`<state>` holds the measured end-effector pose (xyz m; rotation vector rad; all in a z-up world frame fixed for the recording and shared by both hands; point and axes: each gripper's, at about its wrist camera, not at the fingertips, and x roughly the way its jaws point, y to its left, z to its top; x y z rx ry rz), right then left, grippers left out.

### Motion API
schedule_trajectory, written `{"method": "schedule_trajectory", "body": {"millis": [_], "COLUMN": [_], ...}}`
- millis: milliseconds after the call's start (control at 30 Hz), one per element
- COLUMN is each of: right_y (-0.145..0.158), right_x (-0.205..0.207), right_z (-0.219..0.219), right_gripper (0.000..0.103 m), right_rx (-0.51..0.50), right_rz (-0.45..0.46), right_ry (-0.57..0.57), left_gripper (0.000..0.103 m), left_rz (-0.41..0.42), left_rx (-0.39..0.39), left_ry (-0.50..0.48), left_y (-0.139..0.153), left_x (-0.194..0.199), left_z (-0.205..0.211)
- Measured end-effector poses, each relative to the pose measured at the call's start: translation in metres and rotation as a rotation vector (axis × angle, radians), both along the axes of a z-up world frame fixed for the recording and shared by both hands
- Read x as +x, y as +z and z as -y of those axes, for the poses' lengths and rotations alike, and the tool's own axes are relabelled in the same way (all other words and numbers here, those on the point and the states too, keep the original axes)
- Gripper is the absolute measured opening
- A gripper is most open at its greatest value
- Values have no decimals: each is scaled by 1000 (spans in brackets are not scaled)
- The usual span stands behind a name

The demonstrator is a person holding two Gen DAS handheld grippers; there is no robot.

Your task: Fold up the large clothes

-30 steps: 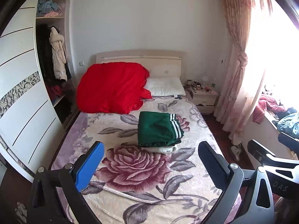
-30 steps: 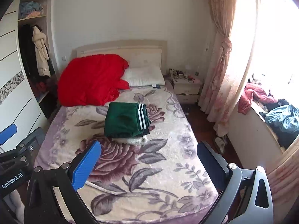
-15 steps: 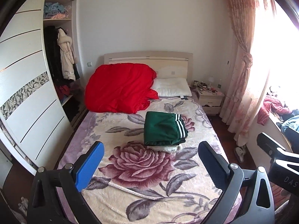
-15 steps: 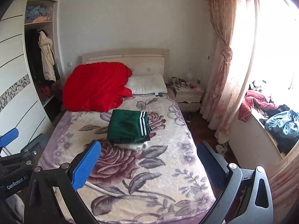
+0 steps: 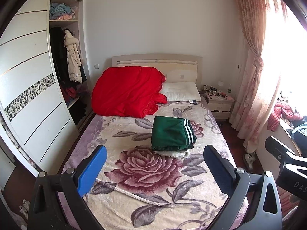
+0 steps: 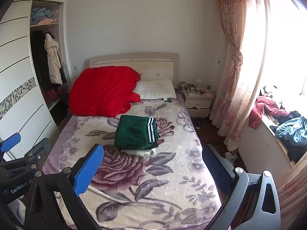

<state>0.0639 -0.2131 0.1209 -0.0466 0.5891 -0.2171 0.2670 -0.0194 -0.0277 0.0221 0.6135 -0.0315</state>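
Note:
A folded green garment with white stripes lies on top of a folded white piece in the middle of the flowered bed. My left gripper is open and empty, held well back above the foot of the bed. Beside it my right gripper is also open with nothing between its fingers. Each gripper's body shows at the edge of the other's view.
A red quilt and a white pillow lie at the headboard. An open wardrobe stands left, a nightstand and pink curtain right. Loose clothes are heaped on the window ledge. Slippers sit on the floor.
Both grippers have drawn back and risen from the bed, so the folded pile looks smaller and farther. Both stay open and empty.

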Motion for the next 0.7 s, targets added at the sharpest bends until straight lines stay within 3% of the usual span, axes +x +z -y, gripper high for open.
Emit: {"method": "schedule_trajectory", "body": {"millis": [700], "right_y": [-4], "right_x": [6], "right_z": [-1], "right_gripper": [103], "right_rx": [2], "right_rz": [-3], "right_ry": [24], "left_gripper": [103], "left_rz": [16], "left_rx": [2], "left_ry": [18], "left_y": [6], "left_x": [-2], "left_z": [-1]}}
